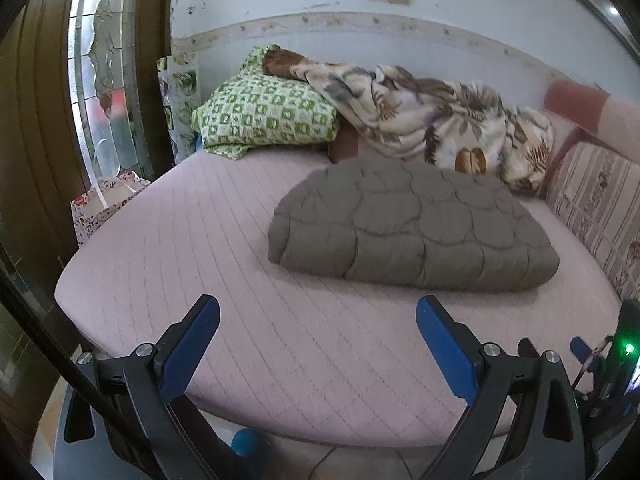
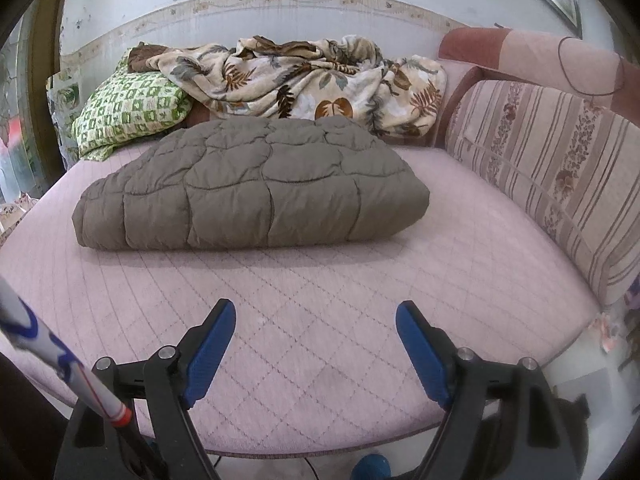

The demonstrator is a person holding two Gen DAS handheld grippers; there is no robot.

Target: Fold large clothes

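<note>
Quilt [image 2: 252,188] well beyond open grippers [image 2: 316,312].

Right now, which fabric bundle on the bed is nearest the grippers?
The grey-brown quilted bundle, lying folded mid-mattress; the floral blanket and green checked one sit behind it.

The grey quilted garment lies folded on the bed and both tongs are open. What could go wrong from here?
1. The grey quilted garment looks puffy; its fold may spring open with no tongs holding it.
2. The floral blanket lies right behind it, perhaps touching, so a grab at the far edge might catch both.
3. The left tongs and right tongs hang open over the near edge of the pink mattress, far from the garment.
</note>
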